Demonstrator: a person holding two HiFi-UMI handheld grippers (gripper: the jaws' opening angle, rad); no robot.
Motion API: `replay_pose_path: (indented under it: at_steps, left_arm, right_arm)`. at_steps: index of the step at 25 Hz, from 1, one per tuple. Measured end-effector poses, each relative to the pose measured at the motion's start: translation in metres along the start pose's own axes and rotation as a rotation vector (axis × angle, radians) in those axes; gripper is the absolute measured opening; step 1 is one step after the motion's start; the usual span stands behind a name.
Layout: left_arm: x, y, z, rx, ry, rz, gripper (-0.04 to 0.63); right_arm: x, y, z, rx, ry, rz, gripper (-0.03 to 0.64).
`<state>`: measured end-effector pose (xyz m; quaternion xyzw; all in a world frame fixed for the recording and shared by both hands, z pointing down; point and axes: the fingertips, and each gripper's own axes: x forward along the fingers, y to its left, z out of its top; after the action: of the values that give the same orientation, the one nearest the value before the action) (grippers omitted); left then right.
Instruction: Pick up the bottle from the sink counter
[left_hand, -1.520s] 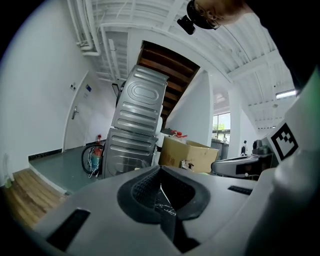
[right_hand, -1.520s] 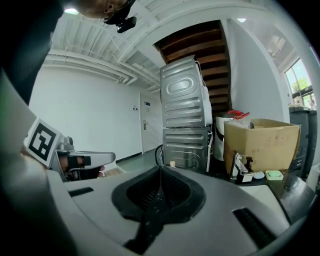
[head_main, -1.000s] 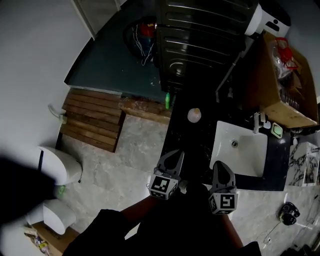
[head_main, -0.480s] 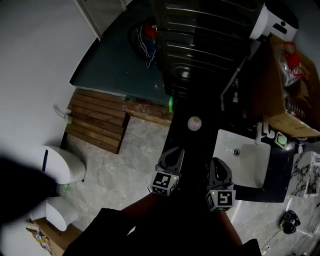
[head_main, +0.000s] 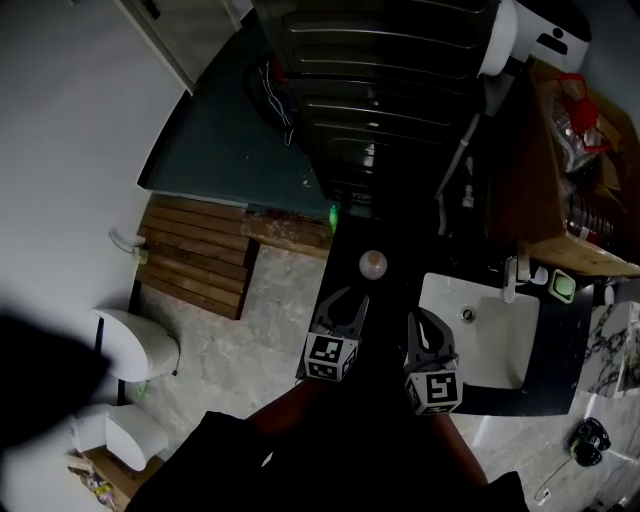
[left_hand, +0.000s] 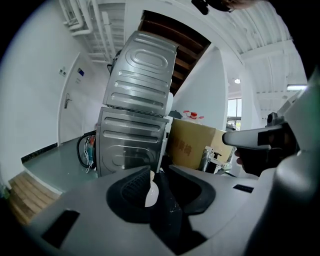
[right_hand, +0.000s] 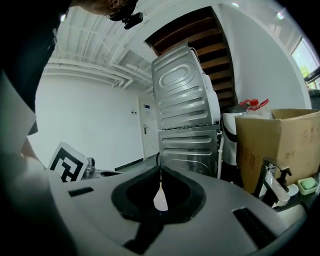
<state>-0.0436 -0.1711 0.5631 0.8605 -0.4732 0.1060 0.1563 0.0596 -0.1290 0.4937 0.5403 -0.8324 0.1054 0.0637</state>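
Head view: the left gripper (head_main: 343, 300) and right gripper (head_main: 424, 322) hang over the near end of the dark counter (head_main: 388, 300), with the sink (head_main: 500, 345) just right of the right gripper. A pale round-topped thing, likely the bottle (head_main: 373, 263) seen from above, stands ahead of the left gripper and clear of both. The step in hand looks like the reach.

Left gripper view: its jaws are opening, with a narrow gap so far and nothing between them. A washer (left_hand: 137, 125) stands ahead; the bottle is not plain here.

Right gripper view: jaws together, empty.

Next, the left gripper would need to spread wider, travel forward and down, and straddle the bottle before closing.
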Motion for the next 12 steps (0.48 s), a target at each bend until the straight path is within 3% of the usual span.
replay_pose_path:
  at_steps: [7,12]
  left_arm:
    - [0.045,0.009,-0.029,-0.009,0.102,-0.006,0.282]
    - [0.073,0.018,-0.048,-0.039,0.138,0.001,0.316]
  right_arm:
    - [0.027,-0.022,0.001,0.062,-0.011,0.024,0.04]
    - [0.033,-0.033,-0.017,0.084,0.02,0.024,0.04]
